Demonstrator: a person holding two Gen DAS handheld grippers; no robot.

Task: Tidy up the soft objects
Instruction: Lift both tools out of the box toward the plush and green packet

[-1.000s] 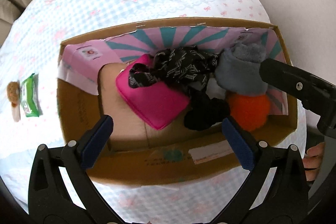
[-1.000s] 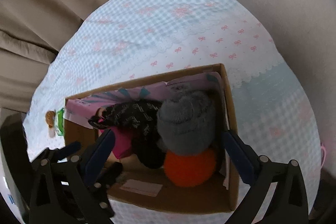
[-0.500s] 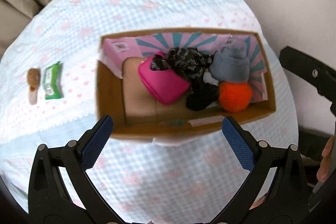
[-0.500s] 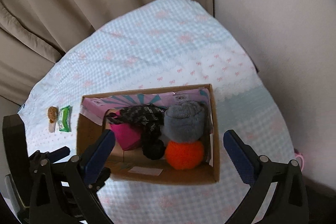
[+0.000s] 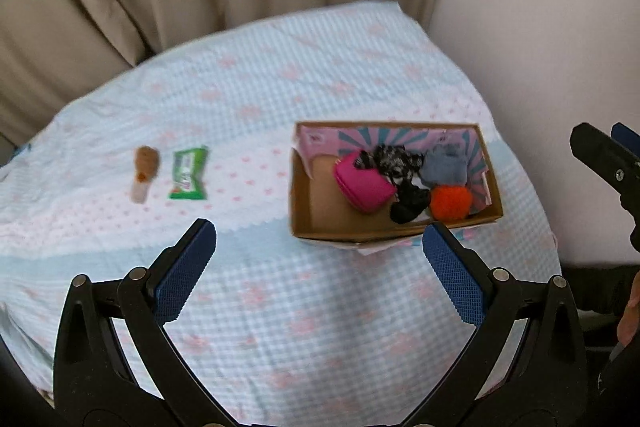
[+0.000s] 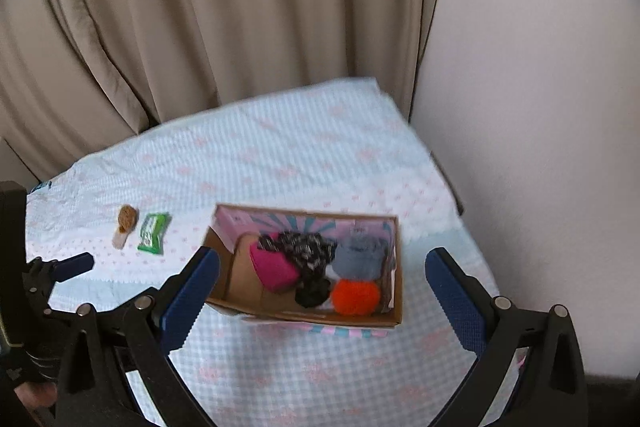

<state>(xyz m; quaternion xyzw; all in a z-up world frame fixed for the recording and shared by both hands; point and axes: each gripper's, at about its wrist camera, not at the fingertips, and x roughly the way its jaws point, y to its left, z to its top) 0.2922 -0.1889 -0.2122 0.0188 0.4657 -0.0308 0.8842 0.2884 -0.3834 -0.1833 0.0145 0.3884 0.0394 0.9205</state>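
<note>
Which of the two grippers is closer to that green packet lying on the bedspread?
Left. The left gripper hovers just right of the green packet; the right gripper sits farther right, over the cardboard box.

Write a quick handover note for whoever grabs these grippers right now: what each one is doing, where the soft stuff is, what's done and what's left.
Left gripper: open, empty, held above the table in front of the box.
Right gripper: open, empty, also held above the table on the near side of the box.
In the box: pink pouch, patterned black cloth, grey plush, black piece, orange pompom.
Outside the box, on the tablecloth to its left: green packet and a small brown item, too blurred to identify.
Done: five soft items boxed.
Left: judge whether those two belong in the box.
</note>
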